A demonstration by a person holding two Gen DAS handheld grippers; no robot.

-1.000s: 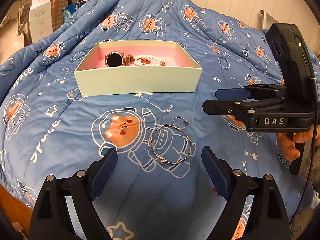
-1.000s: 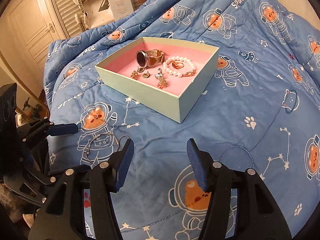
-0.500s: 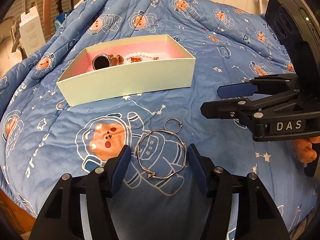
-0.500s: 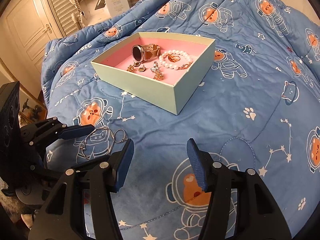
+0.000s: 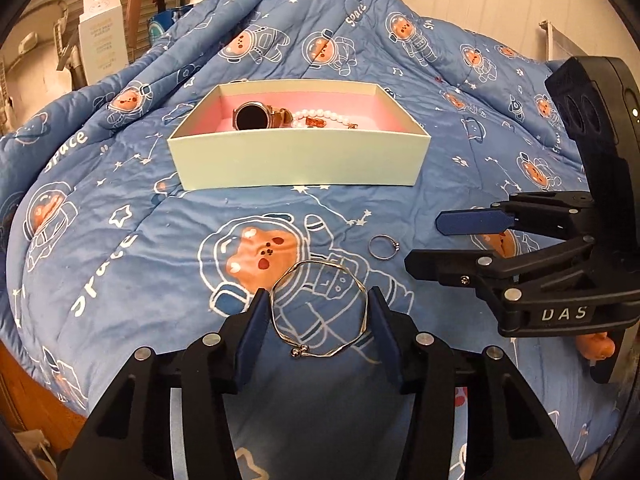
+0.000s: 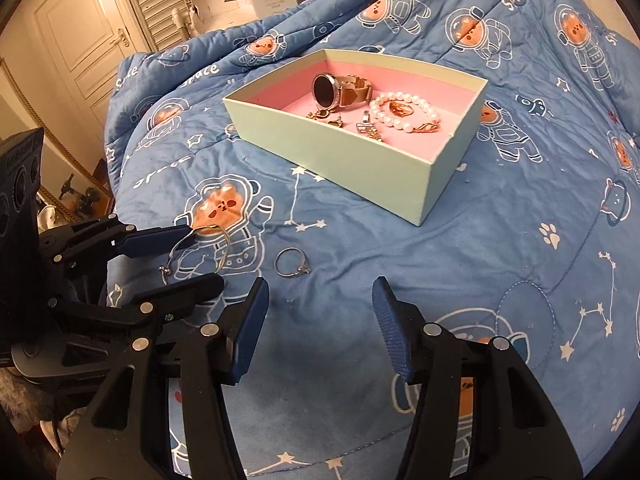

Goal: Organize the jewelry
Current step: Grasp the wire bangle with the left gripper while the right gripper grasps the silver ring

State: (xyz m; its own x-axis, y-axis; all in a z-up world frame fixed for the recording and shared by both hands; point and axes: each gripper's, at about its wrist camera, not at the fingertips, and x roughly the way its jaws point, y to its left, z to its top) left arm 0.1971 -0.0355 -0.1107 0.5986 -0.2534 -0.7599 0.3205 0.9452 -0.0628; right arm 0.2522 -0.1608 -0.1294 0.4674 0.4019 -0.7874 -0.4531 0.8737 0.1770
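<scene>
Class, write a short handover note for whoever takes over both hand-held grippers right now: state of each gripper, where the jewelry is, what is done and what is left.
Left hand-held gripper: jaws have just been closing around the silver bangle on the blue quilt, pads at or almost at its sides; not lifted.
Right hand-held gripper: open, empty, hovering near the small ring.
Done: watch, pearl bracelet and small gold pieces lie in the pink-lined box.
Left: bangle and ring go into the box.
</scene>
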